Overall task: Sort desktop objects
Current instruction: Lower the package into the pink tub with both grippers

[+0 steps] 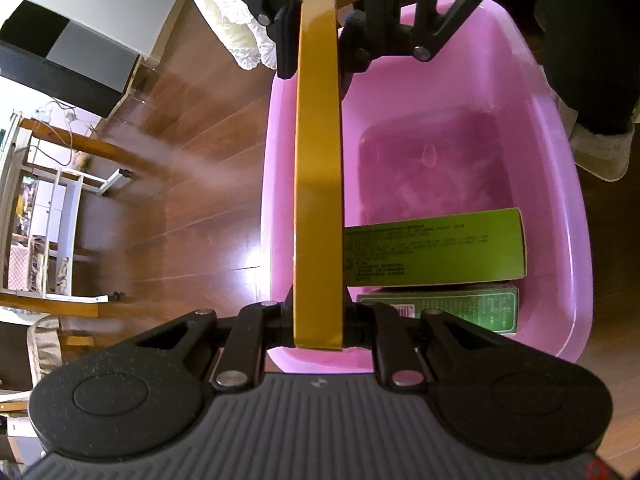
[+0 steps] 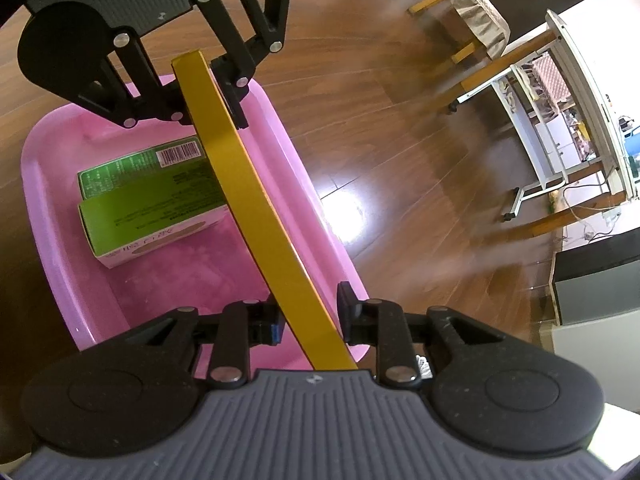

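1. Spanning the gap between both tongs, a long yellow box (image 1: 318, 184) is held edge-up above a pink bin (image 1: 560, 208).
2. Left tongs (image 1: 318, 328) are clenched on one end of the yellow box, with a finger pressed against each flat side.
3. Right tongs (image 1: 320, 36), at the top of the left wrist view, sit at the box's far end; in the right wrist view the fingers (image 2: 346, 312) stand a little clear of the box, so the right tongs (image 2: 306, 316) look released.
4. From the right wrist view, the yellow box (image 2: 256, 196) runs diagonally over the bin (image 2: 44, 200), with the left tongs (image 2: 212, 92) gripping its far end.
5. Inside the bin lie two green boxes: a lighter one (image 1: 436, 246) with dark small print, resting partly on top of a darker one (image 1: 480, 310).
6. Seen from the right wrist, the lighter box (image 2: 152, 216) overlaps the darker one (image 2: 140, 168), which shows a barcode label.
7. Both green boxes lie toward the bin's end under the left tongs.
8. Brown wooden floor (image 1: 192, 216) surrounds the bin, which stands on it.
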{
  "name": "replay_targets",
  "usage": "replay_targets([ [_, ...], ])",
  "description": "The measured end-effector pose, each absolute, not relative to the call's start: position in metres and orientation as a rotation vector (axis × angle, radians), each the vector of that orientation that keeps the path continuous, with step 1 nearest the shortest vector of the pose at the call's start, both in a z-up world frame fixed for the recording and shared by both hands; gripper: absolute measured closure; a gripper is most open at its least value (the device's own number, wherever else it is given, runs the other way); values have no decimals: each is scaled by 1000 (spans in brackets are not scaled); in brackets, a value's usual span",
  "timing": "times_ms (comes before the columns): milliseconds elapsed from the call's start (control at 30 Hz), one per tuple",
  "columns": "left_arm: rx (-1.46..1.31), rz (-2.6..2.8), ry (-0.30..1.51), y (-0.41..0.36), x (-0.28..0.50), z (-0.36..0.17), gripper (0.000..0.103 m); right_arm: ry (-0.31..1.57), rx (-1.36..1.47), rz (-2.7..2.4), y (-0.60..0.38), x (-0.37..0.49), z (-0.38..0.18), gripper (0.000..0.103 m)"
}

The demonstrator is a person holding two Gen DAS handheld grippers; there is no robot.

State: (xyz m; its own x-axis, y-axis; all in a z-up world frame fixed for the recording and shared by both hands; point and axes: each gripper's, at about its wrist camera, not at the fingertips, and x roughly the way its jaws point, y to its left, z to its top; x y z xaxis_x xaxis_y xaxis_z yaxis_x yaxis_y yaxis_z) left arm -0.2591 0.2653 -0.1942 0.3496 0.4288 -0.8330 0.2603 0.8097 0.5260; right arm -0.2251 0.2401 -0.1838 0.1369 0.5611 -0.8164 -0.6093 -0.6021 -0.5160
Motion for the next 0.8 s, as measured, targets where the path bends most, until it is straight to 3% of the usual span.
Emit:
replay_targets([
  [700,658,160,1270,268,-258,-201,76,39,-1460,1591,240,-222,-187,75],
  [800,653,179,1266,271,-259,-200,71,32,-1448,1582,239,-222,-187,72],
])
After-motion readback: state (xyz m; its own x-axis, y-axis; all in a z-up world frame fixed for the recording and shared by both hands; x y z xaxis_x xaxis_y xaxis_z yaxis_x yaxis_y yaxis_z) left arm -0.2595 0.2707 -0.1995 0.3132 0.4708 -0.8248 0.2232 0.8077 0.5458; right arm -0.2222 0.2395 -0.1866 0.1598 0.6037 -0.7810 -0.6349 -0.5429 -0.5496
